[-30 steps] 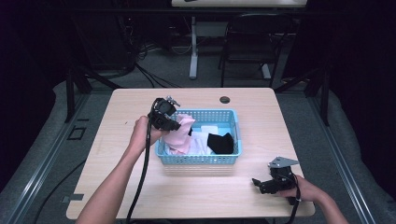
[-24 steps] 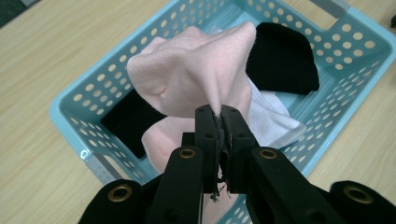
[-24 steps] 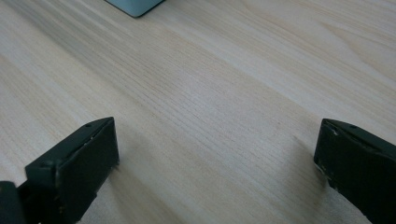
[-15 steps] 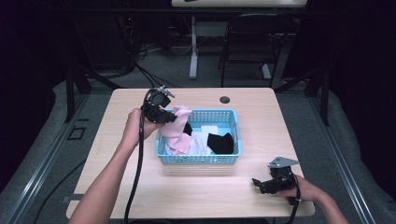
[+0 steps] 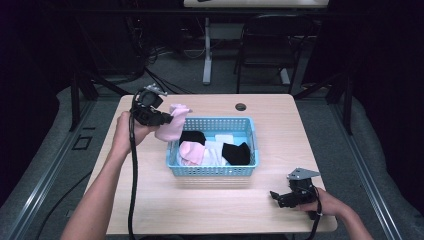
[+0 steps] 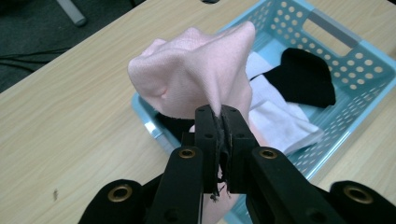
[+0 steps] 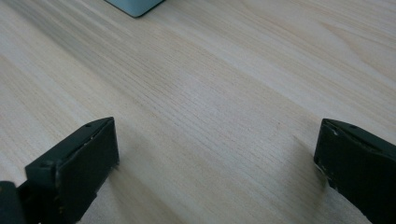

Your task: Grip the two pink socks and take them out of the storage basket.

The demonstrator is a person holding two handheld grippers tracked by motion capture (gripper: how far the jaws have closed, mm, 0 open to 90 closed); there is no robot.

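A pale pink cloth (image 5: 172,125) (image 6: 196,79) hangs in the air over the left end of a light blue basket (image 5: 248,131) (image 6: 336,32). My left gripper (image 5: 164,118) (image 6: 221,116) is shut on it, jaws pinching a fold. Inside the basket lie another pink piece (image 5: 191,151), white cloth (image 5: 218,148) (image 6: 280,121) and black pieces (image 5: 236,152) (image 6: 306,77). My right gripper (image 5: 276,196) (image 7: 217,163) rests low on the table near the front right, jaws wide open with bare wood between them.
The wooden table (image 5: 150,200) has a small dark round hole (image 5: 240,106) near its far edge. A corner of the basket (image 7: 135,5) shows at the top of the right gripper view. Chairs and desk legs stand beyond the table.
My left gripper has lifted the pink cloth up out of the basket and carried it left and away toward the far left. The right gripper has stayed put.
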